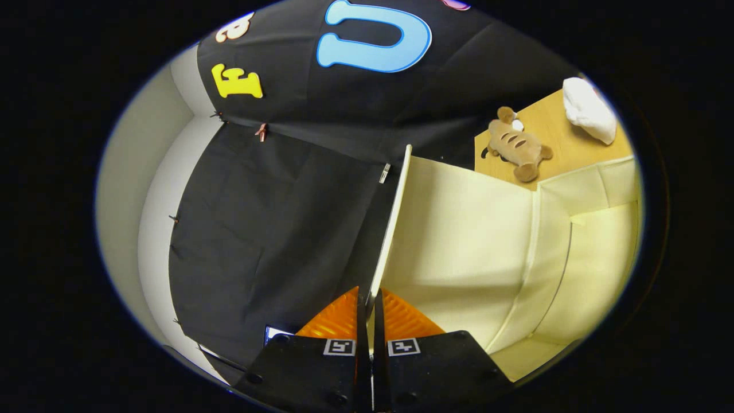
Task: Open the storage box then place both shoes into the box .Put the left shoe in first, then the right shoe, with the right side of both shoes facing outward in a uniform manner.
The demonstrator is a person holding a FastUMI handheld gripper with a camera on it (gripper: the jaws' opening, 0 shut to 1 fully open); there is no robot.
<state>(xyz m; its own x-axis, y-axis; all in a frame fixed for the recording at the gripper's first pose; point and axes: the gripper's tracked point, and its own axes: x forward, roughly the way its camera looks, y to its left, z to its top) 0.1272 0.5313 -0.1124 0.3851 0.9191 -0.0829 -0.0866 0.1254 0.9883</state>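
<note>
My gripper is shut on the thin edge of the storage box's lid, a cream panel that runs away from the fingers, both pads pressing on it. The lid stands swung up, its inner face turned toward the box. The cream box lies to the right of the lid, with its inner walls and a folded flap showing. The whole view is rolled sideways.
Beyond the box, a wooden tabletop carries a brown plush toy and a white bundle. The booth's black cloth wall hangs left of the lid, with a pale wall past it.
</note>
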